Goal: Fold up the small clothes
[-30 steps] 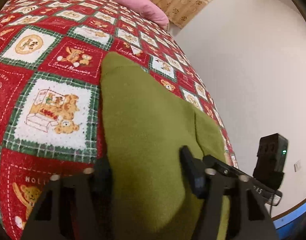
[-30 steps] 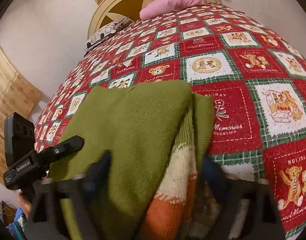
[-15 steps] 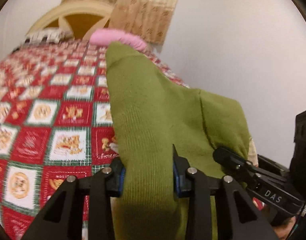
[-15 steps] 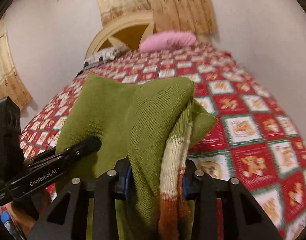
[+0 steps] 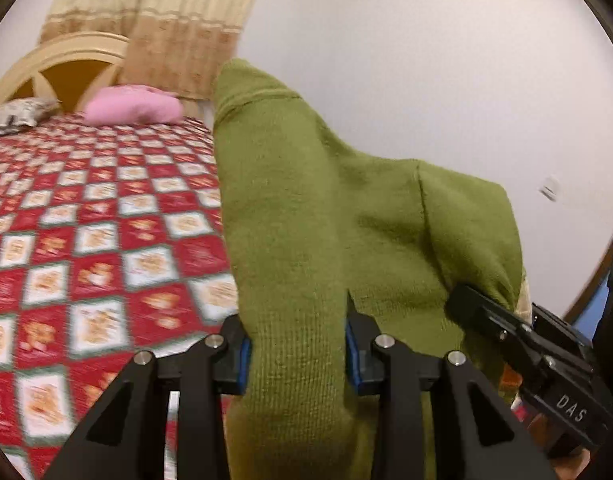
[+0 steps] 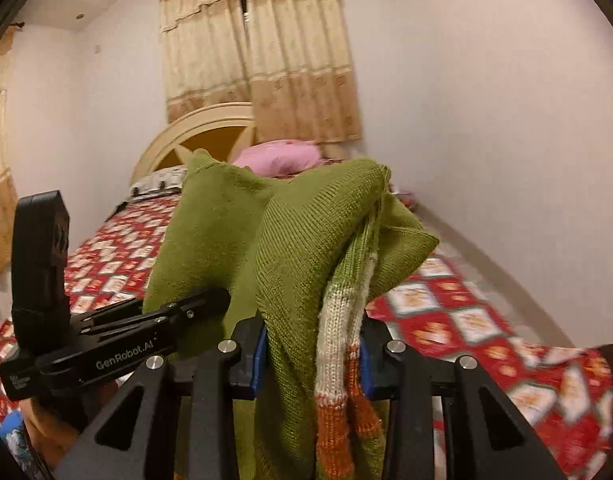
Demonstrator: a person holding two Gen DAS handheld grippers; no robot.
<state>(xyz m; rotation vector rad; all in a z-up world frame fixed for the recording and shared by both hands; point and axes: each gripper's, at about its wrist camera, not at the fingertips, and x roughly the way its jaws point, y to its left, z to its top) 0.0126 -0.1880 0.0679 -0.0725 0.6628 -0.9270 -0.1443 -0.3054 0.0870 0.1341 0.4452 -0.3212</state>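
Both tongs clamped on the green knit sweater [image 5: 306,216], lifted clear above the bedspread [image 5: 106,240]. Left gripper [image 5: 296,354] pinches plain green fabric; right gripper [image 6: 312,354] pinches a bunched edge. Soft, light, floppy knit, will sag and stretch, so grip at hems or corners. Only the right view shows the cream-and-orange stripes [image 6: 338,344]; left shows solid green.

From my left camera the sweater [image 5: 306,208] sits dead centre between the left gripper [image 5: 294,352] fingers; bed [image 5: 86,240] at nine o'clock — pillow [image 5: 132,106] at eleven, right gripper [image 5: 518,344] at four. On the right camera, the curtain [image 6: 262,52] hangs at twelve.
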